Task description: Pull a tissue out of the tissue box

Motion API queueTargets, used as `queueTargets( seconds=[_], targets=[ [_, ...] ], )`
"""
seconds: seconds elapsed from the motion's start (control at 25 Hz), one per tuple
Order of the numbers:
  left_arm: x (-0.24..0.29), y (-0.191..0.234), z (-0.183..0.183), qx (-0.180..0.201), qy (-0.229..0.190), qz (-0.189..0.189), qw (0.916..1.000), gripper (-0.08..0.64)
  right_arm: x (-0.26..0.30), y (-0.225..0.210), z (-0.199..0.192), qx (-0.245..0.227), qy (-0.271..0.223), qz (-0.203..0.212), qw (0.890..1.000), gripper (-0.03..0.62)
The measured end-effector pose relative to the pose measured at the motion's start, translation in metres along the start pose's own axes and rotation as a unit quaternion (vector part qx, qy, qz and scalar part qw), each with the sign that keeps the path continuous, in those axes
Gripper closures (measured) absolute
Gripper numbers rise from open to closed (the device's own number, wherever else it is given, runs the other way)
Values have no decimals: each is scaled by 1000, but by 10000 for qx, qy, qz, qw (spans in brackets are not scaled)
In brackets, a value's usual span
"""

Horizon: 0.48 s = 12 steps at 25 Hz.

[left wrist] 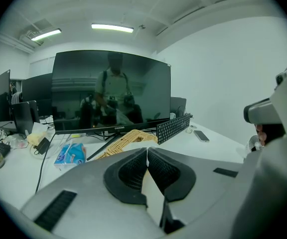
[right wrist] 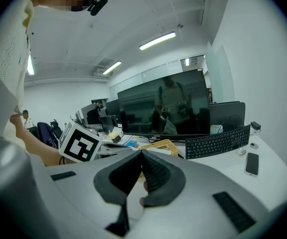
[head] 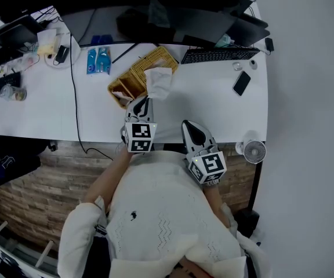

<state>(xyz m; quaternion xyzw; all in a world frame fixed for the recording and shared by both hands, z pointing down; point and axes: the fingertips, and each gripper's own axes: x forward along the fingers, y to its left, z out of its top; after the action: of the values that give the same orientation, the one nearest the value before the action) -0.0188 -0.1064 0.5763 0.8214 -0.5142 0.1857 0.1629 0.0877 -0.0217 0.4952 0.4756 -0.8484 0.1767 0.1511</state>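
Observation:
A woven straw tissue box (head: 131,81) lies at an angle on the white desk (head: 33,112) in front of the monitor. A white tissue (head: 159,81) stands pulled up out of it, leaning to the right. My left gripper (head: 145,101) reaches the tissue's lower corner with its jaws shut on it. In the left gripper view the left gripper (left wrist: 147,151) shows a thin white sliver between its closed pads, with the box (left wrist: 126,138) just beyond. My right gripper (head: 188,124) hangs shut near the desk's front edge, nothing between its pads (right wrist: 151,171).
A large monitor (head: 155,10) stands behind the box, with a black keyboard (head: 219,55) and a phone (head: 242,83) to the right. A blue tissue pack (head: 98,60) and a black cable (head: 74,97) lie to the left. A small fan (head: 254,152) sits at the desk's right corner.

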Motion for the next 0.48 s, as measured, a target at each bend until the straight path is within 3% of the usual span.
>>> queueTargets(
  seconds=[0.48],
  targets=[
    [-23,-4,9,-53,-143,-220,9996,546,6,2,0,16,16,103,9999,591]
  ],
)
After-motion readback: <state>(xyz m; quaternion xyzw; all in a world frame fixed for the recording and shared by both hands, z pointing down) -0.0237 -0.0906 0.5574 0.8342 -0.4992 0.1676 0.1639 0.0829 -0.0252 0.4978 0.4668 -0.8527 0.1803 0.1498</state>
